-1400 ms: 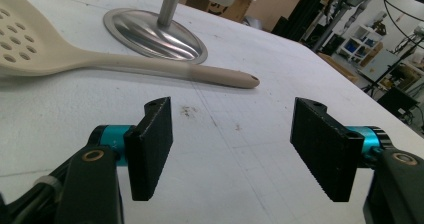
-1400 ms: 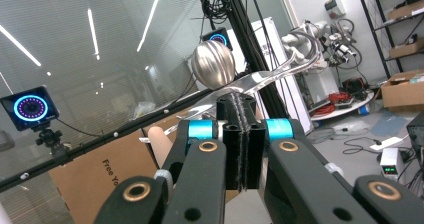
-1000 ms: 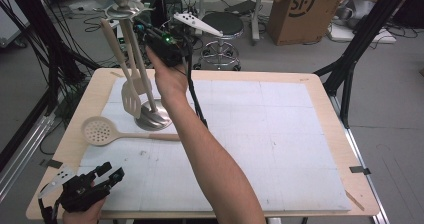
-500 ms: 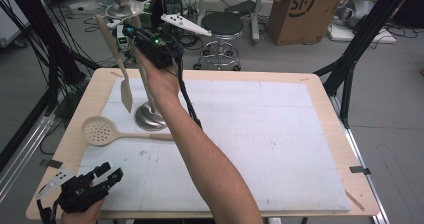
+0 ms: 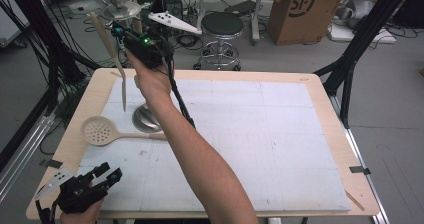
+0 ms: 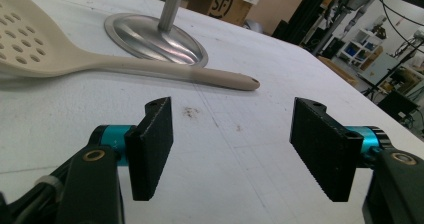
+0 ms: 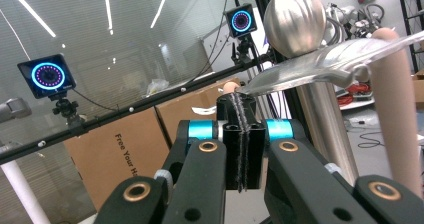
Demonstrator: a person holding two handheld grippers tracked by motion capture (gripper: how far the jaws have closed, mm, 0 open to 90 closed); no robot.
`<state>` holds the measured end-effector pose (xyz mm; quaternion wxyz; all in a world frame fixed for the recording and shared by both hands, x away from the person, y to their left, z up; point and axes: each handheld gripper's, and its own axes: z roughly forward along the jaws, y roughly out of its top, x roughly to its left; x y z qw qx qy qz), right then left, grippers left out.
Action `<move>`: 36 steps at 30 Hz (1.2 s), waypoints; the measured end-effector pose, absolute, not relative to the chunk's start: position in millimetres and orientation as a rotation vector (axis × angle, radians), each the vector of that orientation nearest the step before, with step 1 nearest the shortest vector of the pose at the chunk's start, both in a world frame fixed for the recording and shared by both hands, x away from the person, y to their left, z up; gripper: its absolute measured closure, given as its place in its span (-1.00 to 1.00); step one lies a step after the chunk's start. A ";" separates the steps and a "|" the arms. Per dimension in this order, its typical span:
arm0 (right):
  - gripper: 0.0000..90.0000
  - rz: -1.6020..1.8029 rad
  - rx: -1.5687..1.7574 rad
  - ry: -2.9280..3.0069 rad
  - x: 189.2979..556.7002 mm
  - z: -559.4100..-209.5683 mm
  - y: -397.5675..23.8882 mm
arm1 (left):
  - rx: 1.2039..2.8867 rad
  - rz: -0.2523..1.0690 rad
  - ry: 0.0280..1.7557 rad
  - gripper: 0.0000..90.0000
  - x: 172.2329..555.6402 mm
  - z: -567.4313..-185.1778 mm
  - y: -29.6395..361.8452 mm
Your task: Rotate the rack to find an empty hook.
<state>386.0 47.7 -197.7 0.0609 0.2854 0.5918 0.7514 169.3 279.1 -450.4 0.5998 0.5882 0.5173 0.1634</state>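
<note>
A steel utensil stand with a ball top rises at the table's far left. My right gripper is up beside the stand's hook arm, with its jaws shut on the handle of a long beige spatula. The handle's tip peeks above the shut pads of that gripper. A second beige handle hangs by the pole. A beige slotted spoon lies flat left of the base. My left gripper rests at the front left corner, open and empty.
The white mat covers most of the wooden table. The slotted spoon's handle and the stand's base lie just ahead of the left jaws. A stool, boxes and cables stand beyond the far edge.
The right hand has moved up and toward the far left with the spatula, whose blade has swung left, away from the stand's base. The left gripper has stayed put.
</note>
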 end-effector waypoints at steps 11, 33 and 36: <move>1.00 2.241 0.905 1.804 388.6 -201.4 37.3 | 1.367 0.381 1.196 -0.24 167.9 -450.1 280.6; 1.00 2.303 0.961 1.652 399.6 -201.5 -1.7 | 1.373 0.381 1.202 -0.24 168.6 -450.8 278.6; 1.00 2.309 0.940 1.664 398.3 -199.3 -2.1 | 1.375 0.385 1.201 -0.24 168.7 -450.9 279.1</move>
